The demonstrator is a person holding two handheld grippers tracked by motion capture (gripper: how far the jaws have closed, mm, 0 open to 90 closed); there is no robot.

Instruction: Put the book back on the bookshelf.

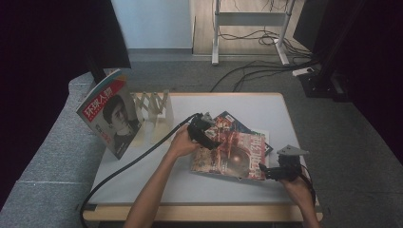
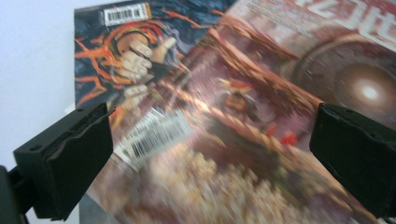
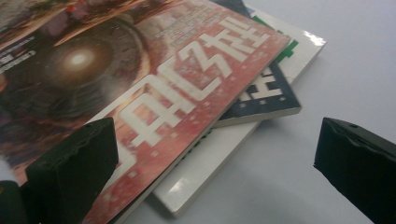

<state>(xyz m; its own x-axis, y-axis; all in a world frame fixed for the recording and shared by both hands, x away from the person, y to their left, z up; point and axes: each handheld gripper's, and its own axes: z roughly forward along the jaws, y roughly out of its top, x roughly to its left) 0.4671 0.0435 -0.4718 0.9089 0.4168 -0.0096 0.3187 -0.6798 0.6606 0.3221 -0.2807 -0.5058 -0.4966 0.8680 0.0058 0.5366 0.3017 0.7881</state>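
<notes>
- The tabletop (image 1: pixel 142 175) is the big white surface. The red magazine (image 1: pixel 233 154) lies flat on top of a stack of magazines right of its middle, and that's the one being worked. A portrait magazine (image 1: pixel 108 114) already stands in the wooden rack (image 1: pixel 154 107) off to the stack's left, so my guess is the red one goes there next.
- To do it well: bring the right claw (image 1: pixel 271 172) in low at the stack's near-right corner and catch just the red cover, not the dark blue magazine (image 3: pixel 266 95) or the white one (image 3: pixel 205 172) under it. Use the left claw (image 1: pixel 209 137) to pin the far-left side so nothing slides.
- Both claws are spread wide, gripping nothing.
- The right gripper view shows the three stacked edges. The left gripper view is blurry, but it picks up a barcode (image 2: pixel 154 135) and a second flame-art cover (image 2: pixel 121 56) peeking out beyond the red one.
</notes>
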